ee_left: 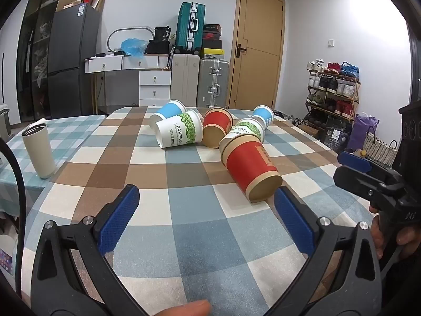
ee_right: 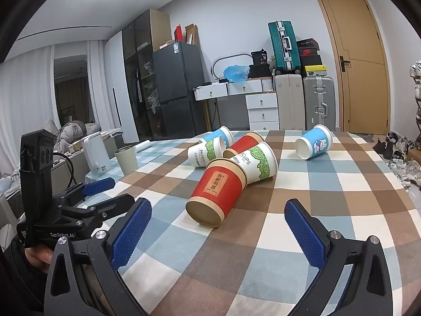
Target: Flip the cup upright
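Nearby, red cup (ee_right: pixel 218 188) on side, hollow; left gripper (ee_left: pixel 206 212), right gripper (ee_right: pixel 218 226) agape, holding nothing.

A white tumbler (ee_left: pixel 39 150) is standing upright at nine o'clock on the checked surface (ee_left: pixel 184 226). A dark fridge (ee_left: pixel 72 63) is rising at eleven o'clock, a teal suitcase (ee_left: pixel 190 27) is sitting atop luggage at twelve, and a shoe rack (ee_left: pixel 332 89) is leaning at two. A white kettle (ee_right: pixel 96 155) is standing at nine o'clock.
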The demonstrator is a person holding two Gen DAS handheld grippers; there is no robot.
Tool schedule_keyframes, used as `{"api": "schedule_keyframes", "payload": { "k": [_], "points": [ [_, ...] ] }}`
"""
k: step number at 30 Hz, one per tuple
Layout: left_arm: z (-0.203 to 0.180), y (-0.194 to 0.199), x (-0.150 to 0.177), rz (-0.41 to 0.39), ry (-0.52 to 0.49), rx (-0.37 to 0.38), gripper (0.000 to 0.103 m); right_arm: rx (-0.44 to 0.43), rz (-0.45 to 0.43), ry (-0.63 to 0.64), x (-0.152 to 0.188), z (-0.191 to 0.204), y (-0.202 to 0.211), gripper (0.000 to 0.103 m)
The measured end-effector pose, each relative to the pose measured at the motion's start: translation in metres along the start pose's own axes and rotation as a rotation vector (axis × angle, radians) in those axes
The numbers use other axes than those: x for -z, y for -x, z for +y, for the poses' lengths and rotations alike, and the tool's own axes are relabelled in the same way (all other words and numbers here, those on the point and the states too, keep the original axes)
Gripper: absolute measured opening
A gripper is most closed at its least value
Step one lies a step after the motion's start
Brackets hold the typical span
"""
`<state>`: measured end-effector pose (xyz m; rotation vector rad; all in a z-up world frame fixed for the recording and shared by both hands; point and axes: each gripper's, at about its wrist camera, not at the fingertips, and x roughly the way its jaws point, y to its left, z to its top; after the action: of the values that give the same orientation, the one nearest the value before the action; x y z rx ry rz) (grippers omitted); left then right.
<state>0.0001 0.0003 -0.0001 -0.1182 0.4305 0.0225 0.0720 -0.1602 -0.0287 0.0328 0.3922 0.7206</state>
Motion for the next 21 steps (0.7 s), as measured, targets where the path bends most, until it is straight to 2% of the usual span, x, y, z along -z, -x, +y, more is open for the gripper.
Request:
{"api": "schedule_keyframes", "payload": {
  "k": [21],
  "points": [
    [-0.0004,0.0002,0.0000,-0.007,-0.015,-0.004,0.102,0.003,0.014,0.002,0.0001,-0.0001,-0.0005,0.103]
  ]
}}
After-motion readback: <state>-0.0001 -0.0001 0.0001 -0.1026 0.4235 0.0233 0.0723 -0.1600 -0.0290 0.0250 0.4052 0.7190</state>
